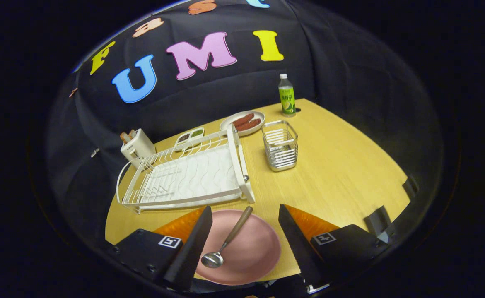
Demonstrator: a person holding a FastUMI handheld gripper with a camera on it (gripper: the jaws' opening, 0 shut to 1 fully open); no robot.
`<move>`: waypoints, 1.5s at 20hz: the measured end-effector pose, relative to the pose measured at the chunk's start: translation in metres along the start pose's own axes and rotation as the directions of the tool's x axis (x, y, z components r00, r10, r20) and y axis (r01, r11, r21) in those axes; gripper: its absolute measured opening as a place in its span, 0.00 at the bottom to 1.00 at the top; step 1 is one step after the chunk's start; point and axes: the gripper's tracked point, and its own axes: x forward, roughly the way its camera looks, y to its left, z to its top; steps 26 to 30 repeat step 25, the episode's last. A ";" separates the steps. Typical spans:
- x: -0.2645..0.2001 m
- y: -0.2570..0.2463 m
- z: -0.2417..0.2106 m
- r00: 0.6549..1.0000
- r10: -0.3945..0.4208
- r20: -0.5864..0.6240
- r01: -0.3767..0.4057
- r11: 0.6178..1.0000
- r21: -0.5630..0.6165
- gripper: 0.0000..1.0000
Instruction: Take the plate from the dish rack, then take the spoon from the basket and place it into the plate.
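A pink plate (248, 252) lies flat on the wooden table (341, 178), between my fingers. A spoon (225, 242) with a brown handle and a metal bowl rests in the plate, its handle pointing toward the dish rack. My gripper (244, 221) is open, its fingers standing wide apart on either side of the plate and touching neither plate nor spoon. Beyond the fingers the white wire dish rack (192, 174) stands with nothing in it. To its right is the metal wire basket (281, 145), which looks empty.
A white plate with sausages (243, 122) sits behind the rack, and a green bottle (286, 96) stands at the table's far edge. A small divided dish (189, 136) and a white toaster (136, 145) are at the back left. Black cloth walls surround the table.
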 end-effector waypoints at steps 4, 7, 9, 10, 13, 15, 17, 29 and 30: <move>-0.041 0.001 0.079 0.979 -0.005 0.205 0.024 0.995 -0.092 0.98; -0.081 -0.001 0.136 0.937 -0.024 0.350 0.065 0.992 -0.108 0.98; -0.104 0.002 0.164 0.909 -0.020 0.415 0.070 0.992 -0.105 0.98; -0.113 0.001 0.175 0.896 -0.019 0.444 0.083 0.989 -0.124 0.98; -0.136 -0.008 0.202 0.863 -0.039 0.503 0.149 0.972 -0.180 0.98; -0.147 -0.004 0.212 0.852 -0.037 0.523 0.140 0.977 -0.159 0.98; -0.155 -0.004 0.221 0.838 -0.036 0.544 0.126 0.984 -0.129 0.98; -0.147 -0.006 0.226 0.838 -0.010 0.545 0.114 0.981 -0.158 0.98; -0.147 -0.006 0.226 0.838 -0.010 0.545 0.114 0.981 -0.158 0.98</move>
